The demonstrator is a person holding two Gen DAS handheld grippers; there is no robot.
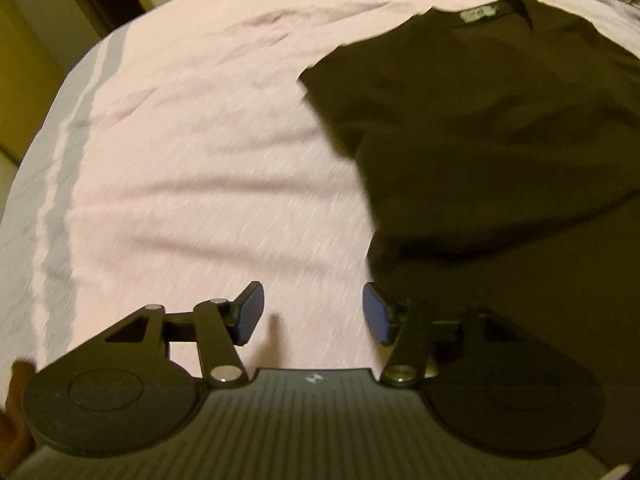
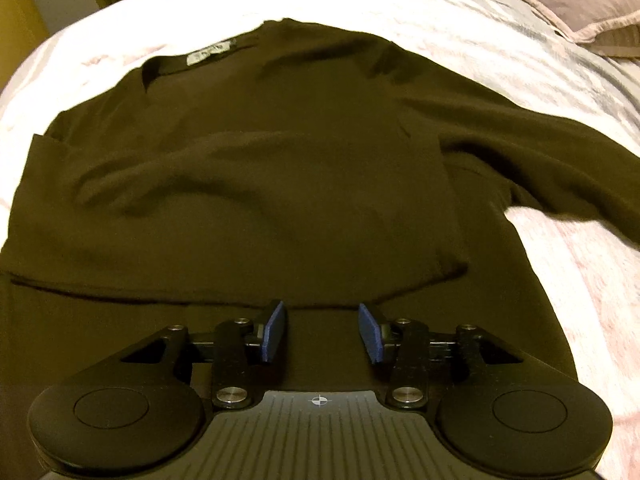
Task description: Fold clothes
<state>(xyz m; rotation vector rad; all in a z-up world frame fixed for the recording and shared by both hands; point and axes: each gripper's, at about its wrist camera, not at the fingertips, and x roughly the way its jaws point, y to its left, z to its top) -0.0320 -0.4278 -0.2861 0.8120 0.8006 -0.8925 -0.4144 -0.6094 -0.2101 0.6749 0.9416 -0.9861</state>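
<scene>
Sleeve fold underway: your left gripper [image 1: 314, 314] and right gripper [image 2: 322, 334] hang spread, empty; next pinch the dark sweater [image 2: 256, 168] sleeve at two o'clock.

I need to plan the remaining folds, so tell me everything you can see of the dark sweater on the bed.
The dark sweater is a very dark, soft-looking knit with a V neckline and a pale label inside the collar. It lies flat, front up, on the pale pink bedsheet, collar away from the cameras. The sleeve at picture left is folded across the chest; the other sleeve stretches out to the right. The hem lies nearest the cameras. Neither gripper holds it.
</scene>
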